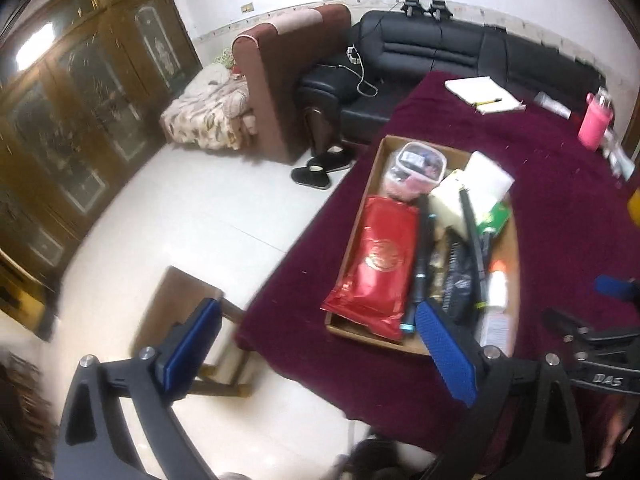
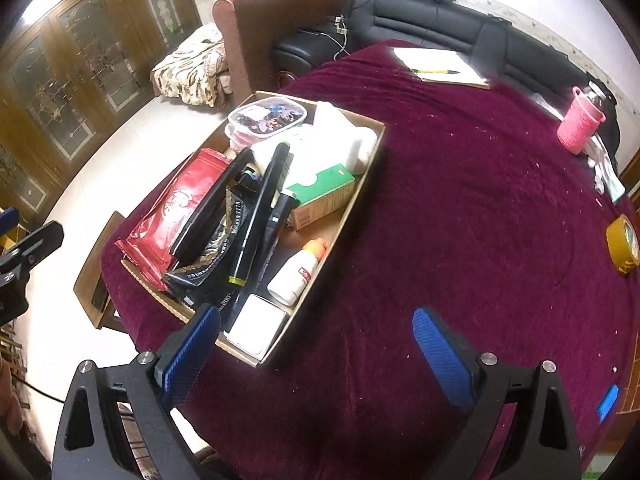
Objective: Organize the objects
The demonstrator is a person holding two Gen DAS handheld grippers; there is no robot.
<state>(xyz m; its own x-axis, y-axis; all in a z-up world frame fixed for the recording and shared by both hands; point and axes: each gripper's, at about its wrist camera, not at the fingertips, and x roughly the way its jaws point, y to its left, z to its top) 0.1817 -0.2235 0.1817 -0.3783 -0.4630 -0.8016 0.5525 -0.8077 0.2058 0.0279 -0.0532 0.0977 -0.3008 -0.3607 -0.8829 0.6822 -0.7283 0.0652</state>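
A shallow cardboard tray [image 2: 362,190] sits on the maroon tablecloth [image 2: 460,208], packed with a red foil pouch [image 2: 168,210], black marker pens [image 2: 260,204], a black packet [image 2: 212,256], a green box [image 2: 324,194], a white bottle with an orange cap [image 2: 298,270], a white box [image 2: 256,326] and a clear lidded container [image 2: 266,116]. The tray also shows in the left wrist view [image 1: 354,232]. My right gripper [image 2: 316,354] is open and empty above the cloth at the tray's near corner. My left gripper [image 1: 320,354] is open and empty over the table's left edge.
A notepad with a yellow pen [image 2: 438,64], a pink bottle [image 2: 578,126] and a tape roll [image 2: 622,246] lie on the cloth. A wooden stool [image 1: 188,320] stands by the table. A black sofa [image 1: 440,48], a brown armchair [image 1: 280,80] and wooden cabinets [image 1: 80,120] lie beyond.
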